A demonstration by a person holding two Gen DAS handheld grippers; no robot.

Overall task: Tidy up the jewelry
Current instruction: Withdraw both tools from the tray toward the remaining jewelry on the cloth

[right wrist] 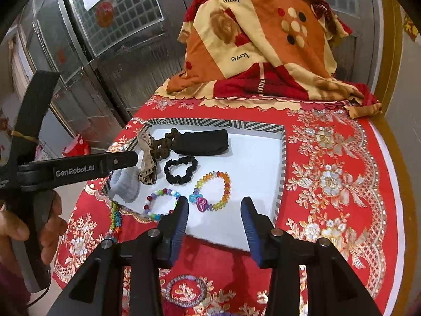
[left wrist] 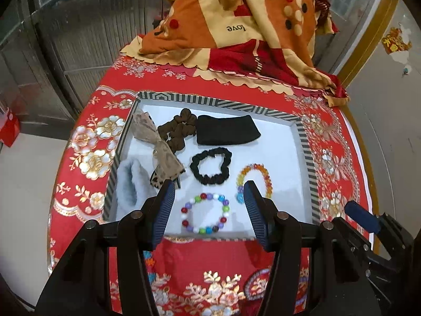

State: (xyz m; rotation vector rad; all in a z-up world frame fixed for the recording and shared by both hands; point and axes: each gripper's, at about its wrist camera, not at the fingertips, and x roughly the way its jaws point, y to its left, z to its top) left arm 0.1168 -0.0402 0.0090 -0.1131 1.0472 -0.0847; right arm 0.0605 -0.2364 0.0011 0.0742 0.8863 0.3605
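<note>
A white tray with a striped rim (left wrist: 210, 101) (right wrist: 210, 123) lies on the red cloth. In it are a round-bead bracelet (left wrist: 202, 230) (right wrist: 148, 205), a rainbow crystal bracelet (left wrist: 265, 173) (right wrist: 226, 184), a black scrunchie (left wrist: 200, 176), a brown scrunchie (left wrist: 179, 131), a black headband (left wrist: 226, 131), a lace bow clip (left wrist: 158, 147) and a grey fluffy band (left wrist: 131, 184). My left gripper (left wrist: 209, 187) hovers above the tray's near side, open and empty. My right gripper (right wrist: 214, 201) hangs open over the tray's near edge, with nothing between its pads.
A braided grey ring (right wrist: 184, 289) and a string of coloured beads (right wrist: 115, 221) lie on the flowered red tablecloth (right wrist: 329, 184) outside the tray. A heap of orange and red bedding (left wrist: 236, 26) fills the far end. A hand (right wrist: 15, 226) holds the left gripper's handle.
</note>
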